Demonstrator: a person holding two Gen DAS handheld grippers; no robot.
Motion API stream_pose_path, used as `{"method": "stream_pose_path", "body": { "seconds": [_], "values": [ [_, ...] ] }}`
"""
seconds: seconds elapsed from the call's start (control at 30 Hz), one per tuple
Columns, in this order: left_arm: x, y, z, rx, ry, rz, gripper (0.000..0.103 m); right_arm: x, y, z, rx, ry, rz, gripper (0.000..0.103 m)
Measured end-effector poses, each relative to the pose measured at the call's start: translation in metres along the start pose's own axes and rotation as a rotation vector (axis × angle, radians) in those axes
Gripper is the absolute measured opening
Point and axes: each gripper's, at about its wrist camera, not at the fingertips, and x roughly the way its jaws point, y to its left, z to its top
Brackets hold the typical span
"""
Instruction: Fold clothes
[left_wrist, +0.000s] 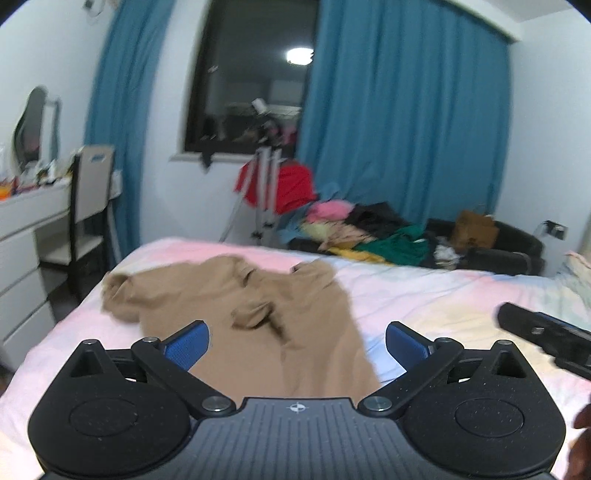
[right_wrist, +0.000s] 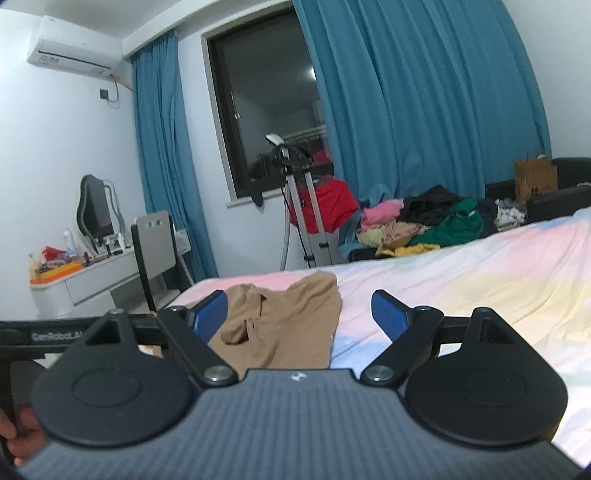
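A tan garment lies crumpled on the pastel bedsheet, one sleeve bunched at its left end. My left gripper hovers over its near part, blue pads spread wide and open, nothing between them. In the right wrist view the same tan garment lies ahead and to the left on the bedsheet. My right gripper stands open above the bed with empty jaws. The right gripper's black body shows at the right edge of the left wrist view. The left tool's bar crosses the left edge of the right wrist view.
A pile of mixed clothes lies on a dark sofa past the bed's far side. A metal stand draped with red cloth stands under the window. A white dresser and chair stand to the left.
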Motion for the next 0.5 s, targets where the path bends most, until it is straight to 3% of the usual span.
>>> {"method": "stream_pose_path", "body": {
  "seconds": [0.23,0.5],
  "values": [
    [0.002,0.050,-0.003,-0.064,0.063,0.100,0.103,0.014,0.017,-0.015,-0.038,0.054,0.030,0.086],
    [-0.012,0.102,-0.001,-0.130,0.097,0.103,0.103,0.067,0.065,-0.017,-0.149,0.182,0.072,0.086]
  ]
}}
